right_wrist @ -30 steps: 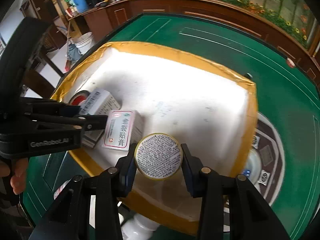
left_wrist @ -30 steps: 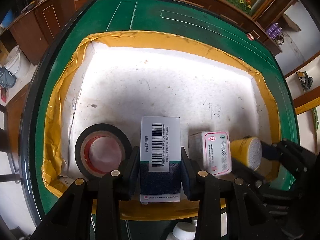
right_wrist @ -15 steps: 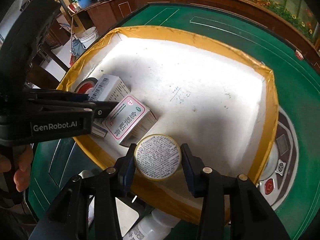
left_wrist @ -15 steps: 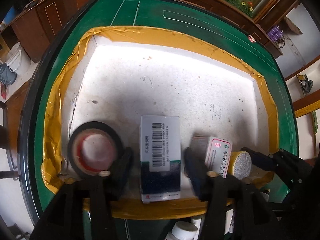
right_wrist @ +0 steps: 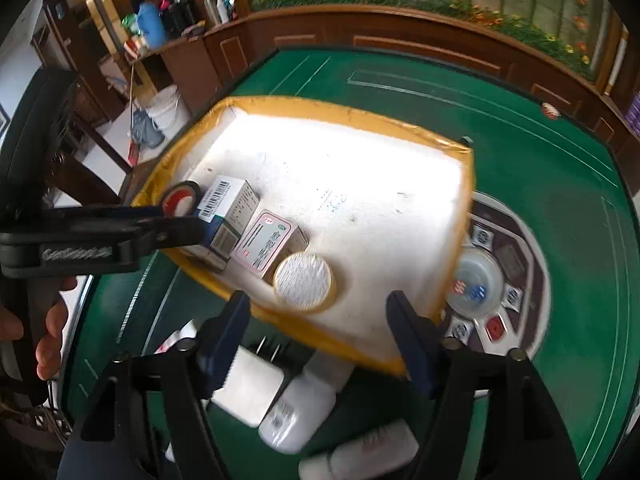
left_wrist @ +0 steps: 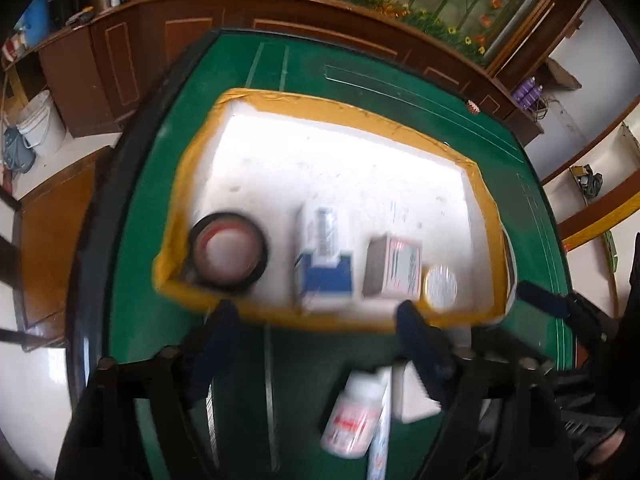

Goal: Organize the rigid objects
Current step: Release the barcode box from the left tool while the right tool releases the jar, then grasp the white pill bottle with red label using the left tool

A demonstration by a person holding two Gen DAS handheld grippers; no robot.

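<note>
Both grippers empty, jaws opening and standing wide: left gripper (left_wrist: pixel 316 344) has nothing between its fingers, right gripper (right_wrist: pixel 320 332) likewise. Task items sit in a row along the near wall of the white foam tray (right_wrist: pixel 466 184) with yellow-taped rim: black tape roll (left_wrist: pixel 227 256) at the left corner, blue-and-white barcode box (left_wrist: pixel 324 256) next, pink-labelled box (right_wrist: pixel 272 244) just beside it, round yellow-rimmed tin (right_wrist: pixel 303 282) touching or nearly touching the pink box, lying label-up. Tray rests on the green felt table (right_wrist: pixel 540 160). More items wait outside the tray on the felt below the near rim: a white bottle (right_wrist: pixel 298 414), a white flat box (right_wrist: pixel 248 392) and a white tube (right_wrist: pixel 360 456), partly hidden behind the fingers. Left view is blurred, so fine contact between boxes is hard to call. Risks, as judgement: the barcode box looks tall and narrow, so a brush from an open finger could knock it into the pink box or the roll. The left gripper hangs close over that box in the right view, so a clash there seems likely if either hand swings sideways. The loose items are crowded under both grippers; reaching for one could roll the bottle away. The near tray rim could catch a low finger and shift the light foam tray.
</note>
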